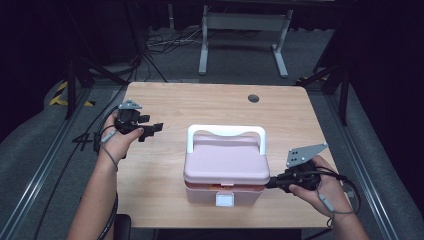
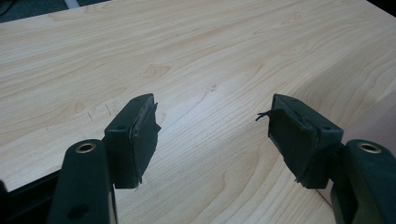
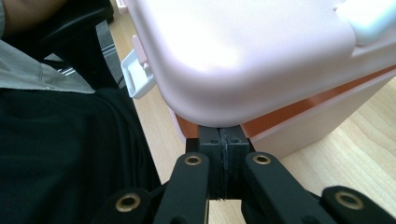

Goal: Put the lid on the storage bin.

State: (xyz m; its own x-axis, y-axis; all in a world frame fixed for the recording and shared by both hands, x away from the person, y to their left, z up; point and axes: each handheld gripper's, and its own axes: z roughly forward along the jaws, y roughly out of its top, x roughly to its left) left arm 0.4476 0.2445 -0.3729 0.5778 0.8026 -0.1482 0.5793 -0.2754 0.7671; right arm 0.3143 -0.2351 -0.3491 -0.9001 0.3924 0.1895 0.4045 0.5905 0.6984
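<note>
- High view shows one wooden desk (image 1: 165, 100) carrying one pink box (image 1: 225, 172), which sits near the desk's front edge, about midway between its left and right edges.
- One pink lid (image 1: 226, 159) tops the box, with one white handle (image 1: 226, 131) across its back and one white latch (image 1: 225, 200) at the front; an orange gap shows beneath the lid, so it looks slightly raised.
- Two tongs are in play. The right tongs (image 3: 223, 144) are clenched with nothing between them, their tips tucked under the lid's right corner.
- The left tongs (image 2: 212, 135) are released, hovering above bare wood towards the desk's left edge, well apart from the box.
- Risk, as I judge it: levering up with closed tips at one corner could let the lid slip off and drop shut, or tip the unsteadied box towards the front edge.
</note>
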